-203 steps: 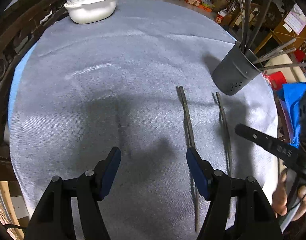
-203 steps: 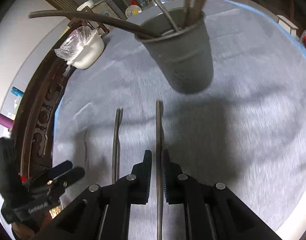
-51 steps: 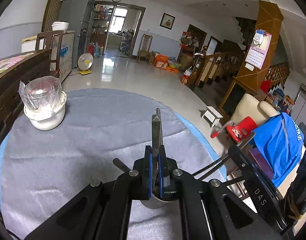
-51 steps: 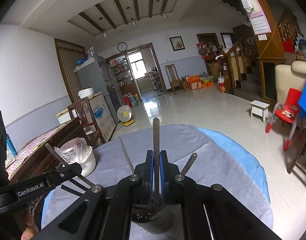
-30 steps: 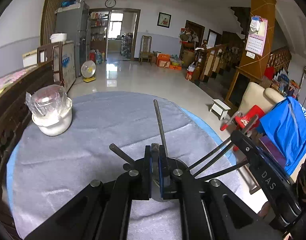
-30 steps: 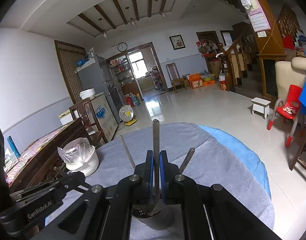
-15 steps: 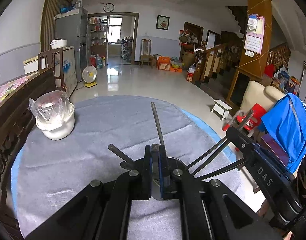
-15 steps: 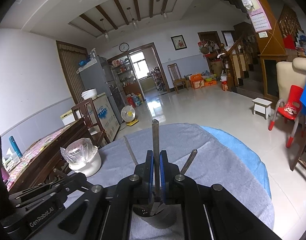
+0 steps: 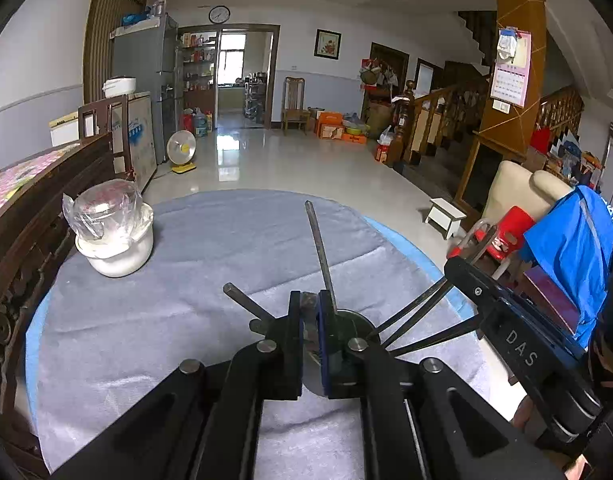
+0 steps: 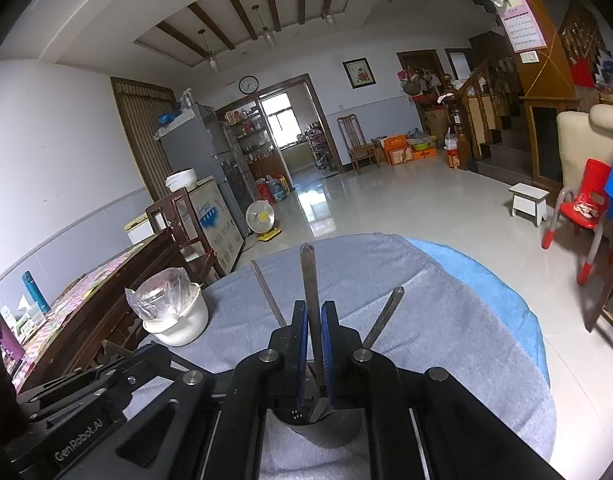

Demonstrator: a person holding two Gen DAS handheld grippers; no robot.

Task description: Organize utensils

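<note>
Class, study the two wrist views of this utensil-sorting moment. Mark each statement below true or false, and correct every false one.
1. The right gripper is shut on an upright utensil. True.
2. The grey holder lies tipped over on the cloth. False: it stands upright below the grippers with utensils sticking out of it.
3. The white bowl is covered with clear plastic. True.
4. The table's cloth is red. False: it is grey, with a blue edge showing.
5. The left gripper stands wide open. False: its jaws are nearly together.
</note>
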